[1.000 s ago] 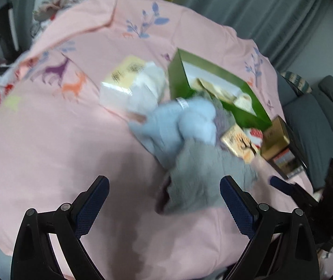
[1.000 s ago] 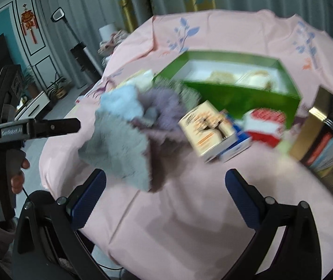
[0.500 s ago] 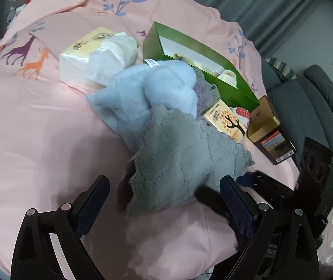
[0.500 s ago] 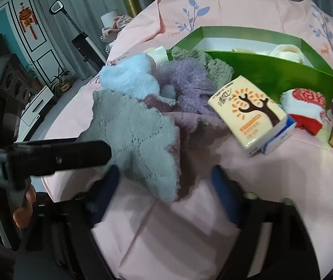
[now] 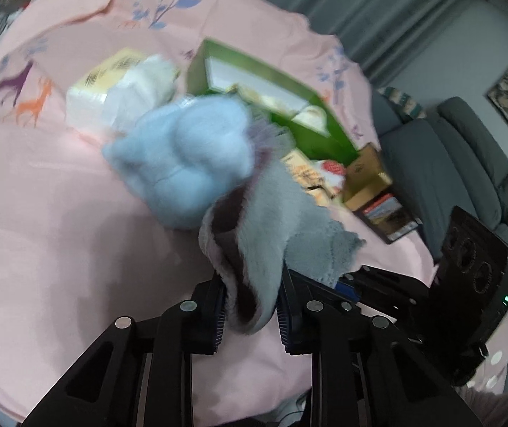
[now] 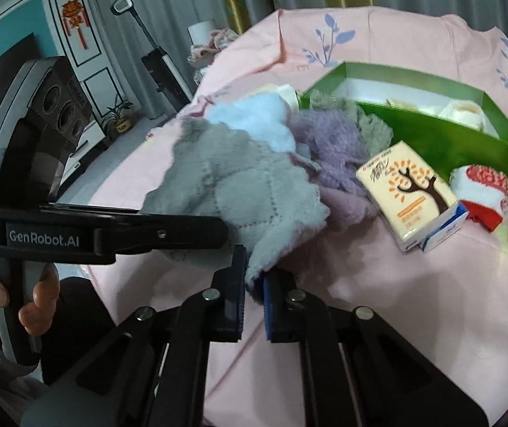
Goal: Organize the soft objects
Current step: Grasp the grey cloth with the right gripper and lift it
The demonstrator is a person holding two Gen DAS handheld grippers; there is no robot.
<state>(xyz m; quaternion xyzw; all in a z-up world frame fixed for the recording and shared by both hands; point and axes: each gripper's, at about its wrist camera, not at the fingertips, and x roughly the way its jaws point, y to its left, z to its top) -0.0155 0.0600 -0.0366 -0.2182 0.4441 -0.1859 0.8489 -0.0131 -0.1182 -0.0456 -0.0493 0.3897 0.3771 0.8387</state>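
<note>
My left gripper [image 5: 250, 306] is closing its jaws on 1 edge of the grey cloth [image 5: 271, 220], and my right gripper [image 6: 252, 293] is pinching another. The cloth is hanging over the pink desk [image 5: 58, 231], touching the blue cloth [image 5: 186, 156]. Pulling might drag that along or make my edges slip.

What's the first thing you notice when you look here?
A fluffy grey cloth at the near edge of the pink tablecloth, pinched by both hand-held grippers, left closing on one corner, right shut on another. Behind it, a pale blue cloth and a bright green box.
</note>
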